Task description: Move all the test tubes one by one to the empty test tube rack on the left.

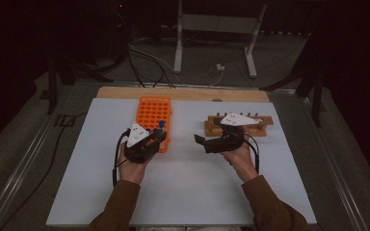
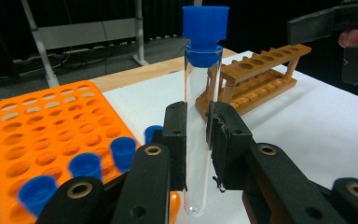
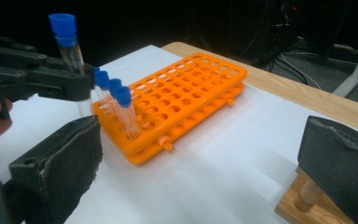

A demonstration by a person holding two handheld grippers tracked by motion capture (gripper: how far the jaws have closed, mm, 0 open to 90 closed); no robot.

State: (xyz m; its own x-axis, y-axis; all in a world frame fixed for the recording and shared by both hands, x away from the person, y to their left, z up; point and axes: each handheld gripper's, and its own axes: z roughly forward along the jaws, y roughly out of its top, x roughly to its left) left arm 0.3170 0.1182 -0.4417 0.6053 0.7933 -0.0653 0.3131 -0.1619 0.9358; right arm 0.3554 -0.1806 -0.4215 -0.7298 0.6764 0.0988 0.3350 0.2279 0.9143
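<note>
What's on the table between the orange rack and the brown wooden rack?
Nothing lies there. In the high view, just bare white table cover runs between the orange rack and the wooden rack. The right gripper hangs open near that gap.

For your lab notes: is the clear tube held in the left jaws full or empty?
Empty: the test tube is clear glass from its blue cap to its rounded bottom, with no liquid visible.

Upright clear blue-capped test tube (image 2: 198, 126) beside orange rack (image 2: 51, 126)

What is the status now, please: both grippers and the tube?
Left gripper shut on capped test tube, upright, beside orange rack. Right gripper open, nothing between jaws, near wooden rack. White mat between racks bare.
</note>
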